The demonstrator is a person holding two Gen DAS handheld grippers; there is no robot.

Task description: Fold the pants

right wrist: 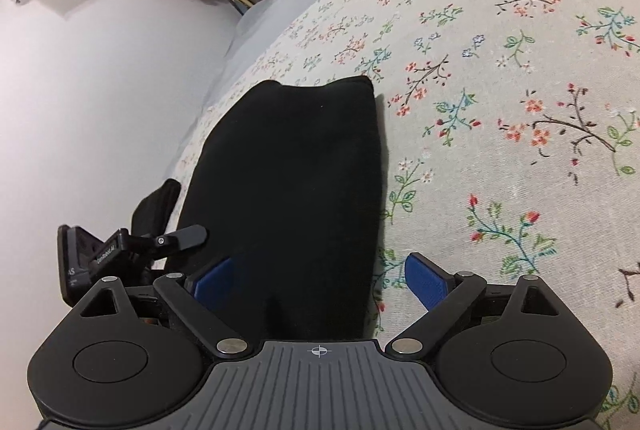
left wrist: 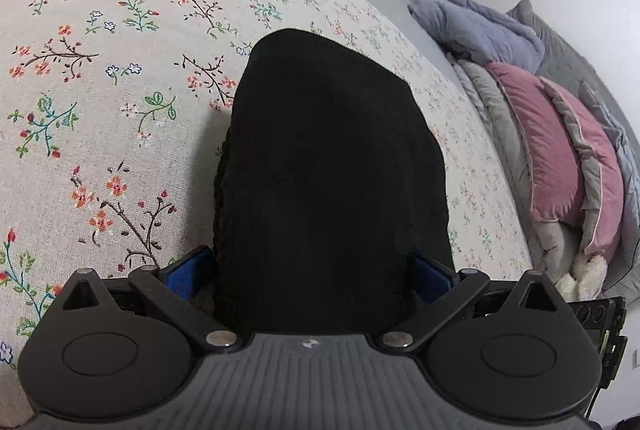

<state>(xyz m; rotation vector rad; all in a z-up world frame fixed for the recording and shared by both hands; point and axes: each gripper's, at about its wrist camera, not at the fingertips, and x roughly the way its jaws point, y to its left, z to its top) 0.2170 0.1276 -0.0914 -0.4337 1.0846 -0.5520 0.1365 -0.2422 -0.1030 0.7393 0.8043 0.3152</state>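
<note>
The black pants (left wrist: 332, 165) lie folded into a thick, narrow bundle on the floral bedsheet (left wrist: 100, 89). My left gripper (left wrist: 310, 276) is open wide, and the near end of the bundle fills the gap between its blue pads (left wrist: 188, 274). In the right wrist view the same pants (right wrist: 292, 169) run away from me. My right gripper (right wrist: 320, 282) is open too: its left pad (right wrist: 212, 278) lies against the cloth, while the right pad (right wrist: 426, 286) stands clear over the sheet.
Pink and grey pillows (left wrist: 560, 157) and a lilac quilt (left wrist: 480, 29) are piled along the wall on the right. A plush toy (left wrist: 584, 274) lies beside them. Part of the other handheld device (right wrist: 120, 250) shows at the left. A white wall (right wrist: 100, 89) borders the bed.
</note>
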